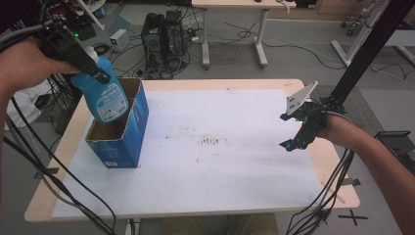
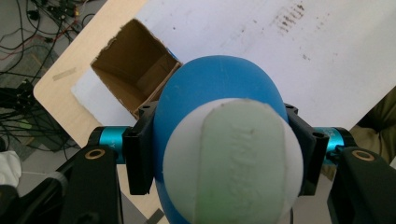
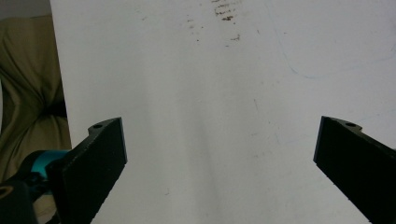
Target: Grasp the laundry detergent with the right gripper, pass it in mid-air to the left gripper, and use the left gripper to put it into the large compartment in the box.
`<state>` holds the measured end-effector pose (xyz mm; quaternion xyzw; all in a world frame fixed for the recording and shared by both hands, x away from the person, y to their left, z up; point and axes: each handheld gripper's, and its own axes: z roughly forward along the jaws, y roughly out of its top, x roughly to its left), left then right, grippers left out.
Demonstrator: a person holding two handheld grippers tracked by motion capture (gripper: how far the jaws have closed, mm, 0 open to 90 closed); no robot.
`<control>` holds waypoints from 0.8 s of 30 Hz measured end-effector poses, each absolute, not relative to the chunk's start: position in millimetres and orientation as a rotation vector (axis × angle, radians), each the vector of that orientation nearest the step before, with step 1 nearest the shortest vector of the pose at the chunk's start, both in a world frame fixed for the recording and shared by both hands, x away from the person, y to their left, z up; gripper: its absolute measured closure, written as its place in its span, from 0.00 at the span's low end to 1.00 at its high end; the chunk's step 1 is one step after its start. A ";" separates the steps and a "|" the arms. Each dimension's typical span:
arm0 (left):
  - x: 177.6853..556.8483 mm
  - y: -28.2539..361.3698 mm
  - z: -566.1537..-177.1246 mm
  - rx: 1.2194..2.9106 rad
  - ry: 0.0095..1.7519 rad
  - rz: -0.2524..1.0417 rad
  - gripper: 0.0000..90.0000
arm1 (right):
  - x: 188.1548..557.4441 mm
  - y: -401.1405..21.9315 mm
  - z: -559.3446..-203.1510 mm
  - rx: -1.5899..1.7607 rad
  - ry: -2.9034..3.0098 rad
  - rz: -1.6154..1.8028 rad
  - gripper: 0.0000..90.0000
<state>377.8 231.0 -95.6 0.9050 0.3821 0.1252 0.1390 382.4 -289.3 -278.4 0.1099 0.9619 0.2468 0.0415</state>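
I see one blue plastic bottle (image 1: 103, 95), rounded, white-capped and labelled, hanging over the one open cardboard box (image 1: 128, 137) at the table's (image 1: 337, 193) left end. My left gripper (image 1: 95, 71) clamps it by the neck. My right gripper (image 1: 288, 131) hovers with jaws spread wide over the stained white sheet (image 1: 220, 156).

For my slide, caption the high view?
Left gripper holds blue bottle above open box; right gripper waits open.
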 end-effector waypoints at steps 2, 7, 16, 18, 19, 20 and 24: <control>380.5 233.1 -103.2 2.631 1.101 0.351 0.42 | 382.0 -288.9 -278.4 0.342 2.944 0.756 0.02; 383.6 237.9 -113.2 2.611 1.121 0.342 0.42 | 380.8 -289.1 -278.1 0.334 2.939 0.753 0.02; 390.7 247.2 -135.2 2.591 1.162 0.346 0.42 | 381.4 -288.0 -277.4 0.337 2.949 0.747 0.02; 392.3 248.6 -143.0 2.598 1.169 0.334 0.42 | 382.4 -287.1 -278.5 0.325 2.939 0.748 0.02; 392.3 248.6 -143.0 2.598 1.169 0.334 0.42 | 382.5 -286.9 -278.9 0.324 2.939 0.747 0.02; 393.3 249.4 -147.3 2.602 1.168 0.331 0.42 | 382.3 -286.6 -278.9 0.336 2.943 0.748 0.02; 397.5 253.0 -165.3 2.607 1.170 0.332 0.42 | 382.3 -285.9 -279.1 0.342 2.950 0.741 0.02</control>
